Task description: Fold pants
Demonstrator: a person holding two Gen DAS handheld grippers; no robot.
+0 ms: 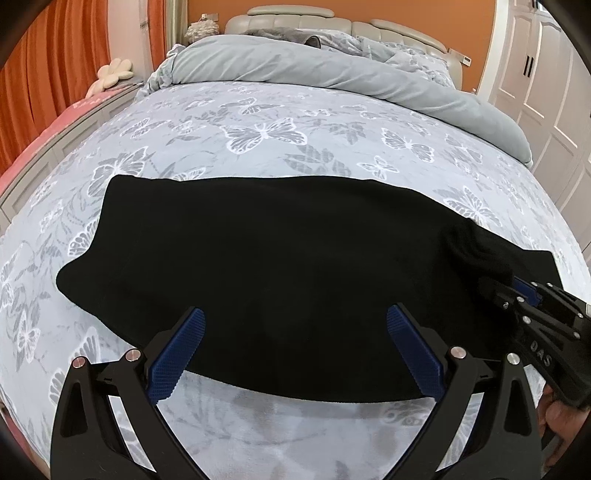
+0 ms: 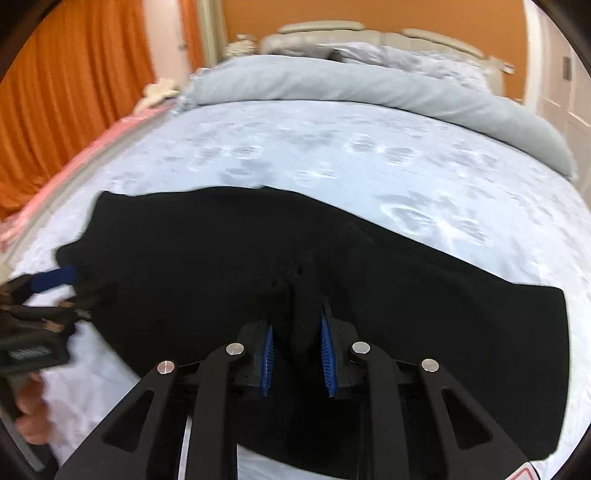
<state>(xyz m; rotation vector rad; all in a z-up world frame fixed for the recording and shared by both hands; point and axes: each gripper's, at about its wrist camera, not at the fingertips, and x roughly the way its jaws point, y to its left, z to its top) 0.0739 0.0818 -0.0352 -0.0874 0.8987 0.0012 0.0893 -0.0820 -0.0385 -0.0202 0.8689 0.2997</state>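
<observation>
Because the bed (image 1: 295,122) takes up nearly all of both views, it serves as the folding surface: a pale blue-grey cover printed with butterflies, broad and soft enough to lay a garment flat. At its head a grey duvet (image 1: 314,70) is bunched back against the padded headboard (image 1: 295,14), which leaves the near part of the cover free for the work. Orange curtains (image 1: 55,55) hang on one side of the room and white panelled doors (image 1: 546,81) stand on the other, with orange wall between.

Across the near part of the cover lie the black pants (image 1: 277,251), spread in one long dark band running side to side (the cloth is too dark to make out seams or a waistband). Over their near edge the left gripper (image 1: 295,354) hangs with its blue pads wide apart and nothing between them, probably poised to take that hem. Toward the other end the right gripper (image 2: 297,354) has its pads drawn close on a raised ridge of the black cloth, pinching it, most likely so that this part can be lifted and carried over into a fold.
</observation>
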